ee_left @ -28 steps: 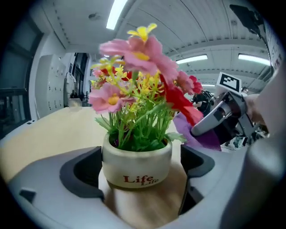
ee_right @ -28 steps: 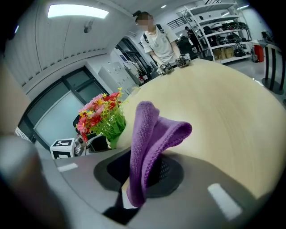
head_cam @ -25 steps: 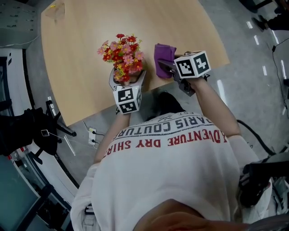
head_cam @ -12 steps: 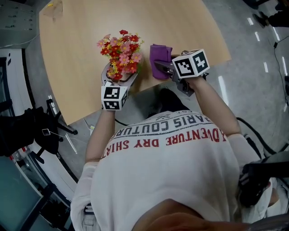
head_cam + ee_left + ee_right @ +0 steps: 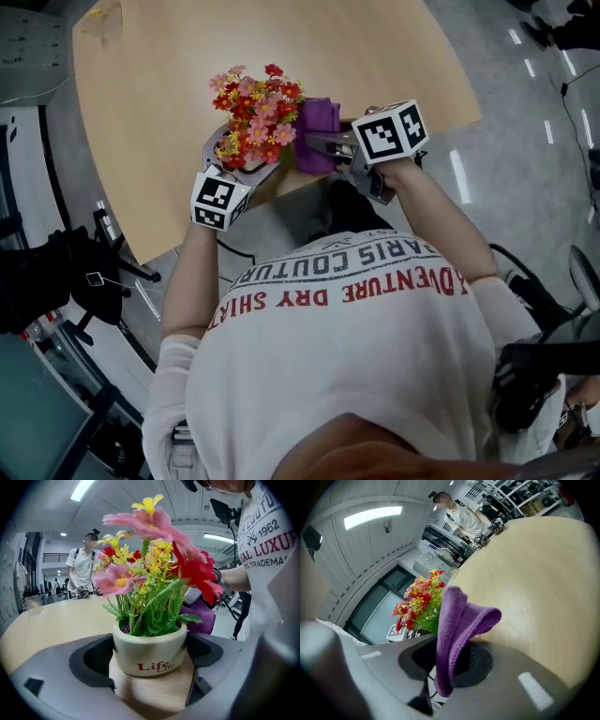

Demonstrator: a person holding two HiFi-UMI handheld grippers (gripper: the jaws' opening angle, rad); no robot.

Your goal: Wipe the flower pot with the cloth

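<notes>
— Leftward across the head view: the right gripper (image 5: 323, 147), clamped on the purple cloth (image 5: 457, 620), has carried it up beside the flowers (image 5: 258, 108).

— And the left gripper (image 5: 246, 152)?

— Rolled over. Its jaws, just closing a little, grip the flower pot (image 5: 149, 651) wide, upper middle of the frame, by the table's (image 5: 150, 112) near edge.

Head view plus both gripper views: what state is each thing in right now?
flower pot: clamped between the left gripper's pads, near the table edge.
left gripper: jaws have just been closing, now shut on the flower pot.
cloth: folded, pinched, hanging beside the flowers; touching the pot, cannot tell.
right gripper: shut on the cloth.
</notes>
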